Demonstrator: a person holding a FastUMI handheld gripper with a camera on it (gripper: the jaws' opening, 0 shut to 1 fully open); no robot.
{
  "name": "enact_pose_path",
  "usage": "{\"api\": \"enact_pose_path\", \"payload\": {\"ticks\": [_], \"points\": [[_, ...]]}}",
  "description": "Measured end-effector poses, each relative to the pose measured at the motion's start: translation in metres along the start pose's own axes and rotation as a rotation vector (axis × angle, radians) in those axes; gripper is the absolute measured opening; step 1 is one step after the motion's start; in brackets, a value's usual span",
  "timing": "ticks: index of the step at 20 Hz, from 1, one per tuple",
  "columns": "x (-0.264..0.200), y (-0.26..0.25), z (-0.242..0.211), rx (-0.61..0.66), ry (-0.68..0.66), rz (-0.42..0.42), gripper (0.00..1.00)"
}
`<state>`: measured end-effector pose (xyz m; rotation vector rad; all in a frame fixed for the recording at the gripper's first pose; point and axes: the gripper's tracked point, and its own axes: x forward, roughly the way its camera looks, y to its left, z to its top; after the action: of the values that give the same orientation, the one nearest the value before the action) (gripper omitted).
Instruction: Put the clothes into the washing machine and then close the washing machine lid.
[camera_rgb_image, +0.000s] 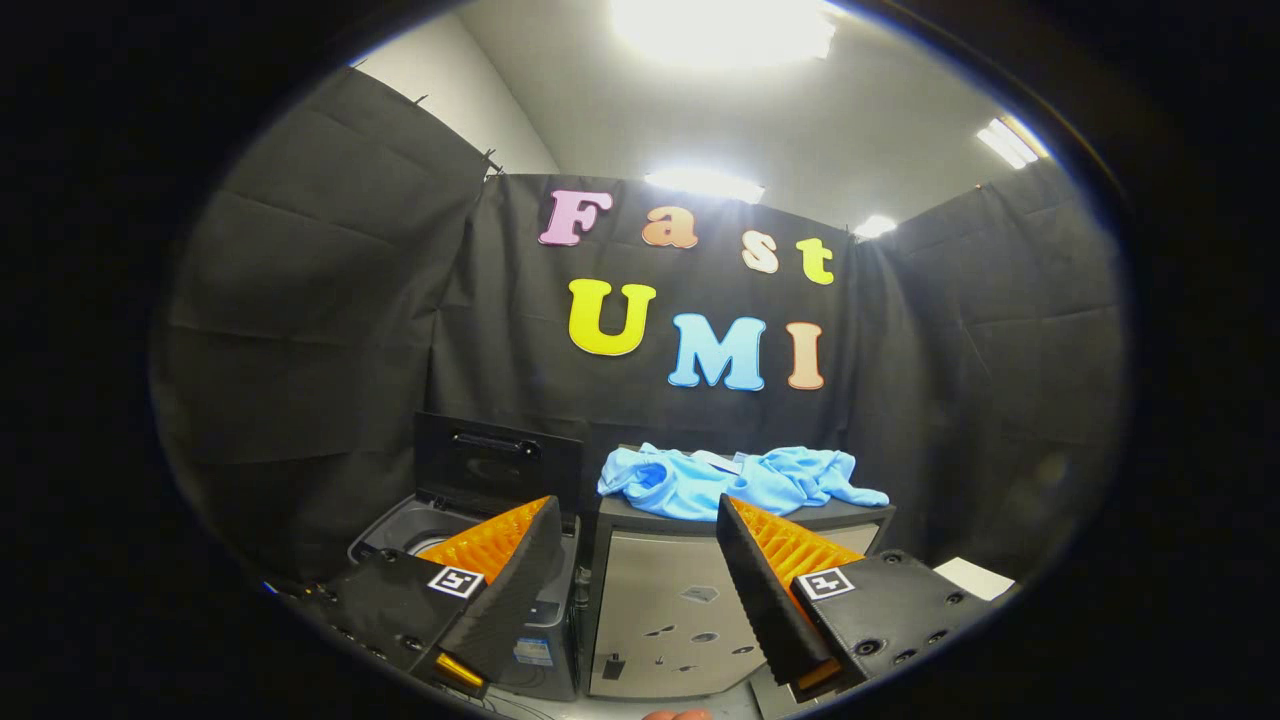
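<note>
Beyond your claw (638, 520), a crumpled light-blue cloth garment (735, 480) lay on a grey cabinet (680, 600).
Your fingers stood apart, empty; left of them, the dark top-loading washing machine (470, 520) was open.

So the clothes (735, 480) are a light blue crumpled heap, spread across the top of a grey cabinet (670, 600), beyond the fingers. Just left of that sits the washing machine (480, 530), a grey top-loader with its dark lid (497, 462) flipped up and standing open at the back.
</note>
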<state>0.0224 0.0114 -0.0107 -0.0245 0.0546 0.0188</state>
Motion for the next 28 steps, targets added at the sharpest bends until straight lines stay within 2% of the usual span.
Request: {"api": "enact_pose_path", "payload": {"ticks": [9,15,21,25,28], "points": [[0.021,-0.024,-0.005,0.004,0.032,0.006,0.98],[0.055,-0.038,0.009,-0.031,0.014,0.018,0.98],[0.117,-0.059,0.028,0.016,0.029,0.025,0.98],[0.169,-0.089,0.041,-0.01,0.055,-0.01,0.98],[0.211,-0.1,0.033,0.014,0.144,0.008,0.98]]}}
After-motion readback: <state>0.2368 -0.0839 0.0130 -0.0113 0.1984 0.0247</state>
